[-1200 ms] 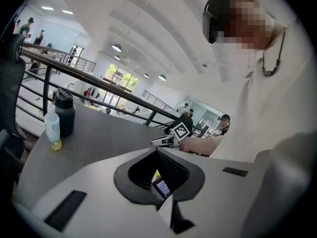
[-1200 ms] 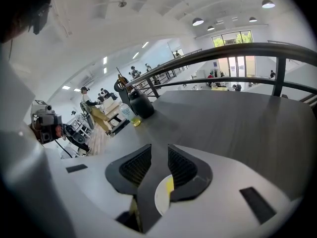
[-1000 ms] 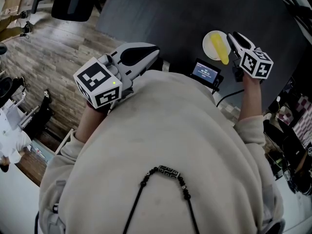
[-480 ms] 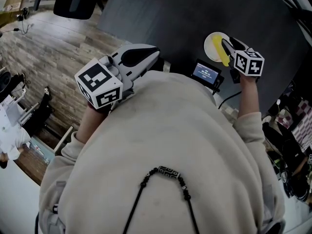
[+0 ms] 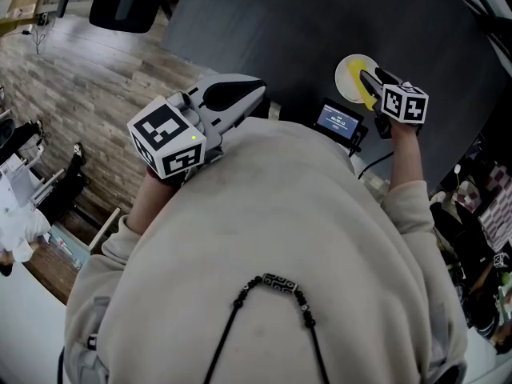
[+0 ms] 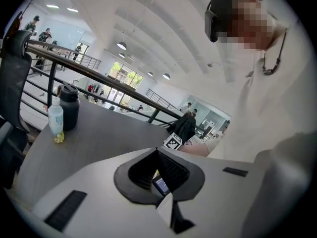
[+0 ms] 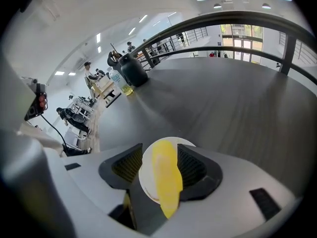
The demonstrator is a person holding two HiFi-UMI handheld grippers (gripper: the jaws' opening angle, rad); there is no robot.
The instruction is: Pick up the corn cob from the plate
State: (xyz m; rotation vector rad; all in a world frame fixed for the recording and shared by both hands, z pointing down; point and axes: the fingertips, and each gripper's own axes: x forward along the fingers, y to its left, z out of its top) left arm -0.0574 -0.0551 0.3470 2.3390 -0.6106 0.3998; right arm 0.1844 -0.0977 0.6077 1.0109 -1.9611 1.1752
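On the far plate (image 7: 145, 178), corn (image 7: 166, 177) lies between right gripper (image 7: 161, 151) jaws, just opened wider, not pressing; left gripper (image 6: 157, 151) closed, empty. Corn seems stiff, light, slick; clamp mid-length.

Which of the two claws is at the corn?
The right gripper: its jaws, just opened, straddle the corn cob; the left gripper is nowhere near.

No word or number can be read anywhere: the small screen (image 5: 337, 119) shows pale lines too tiny to make out (a bluish glow, no more), and the label on the clear bottle (image 6: 56, 119) is blurred.
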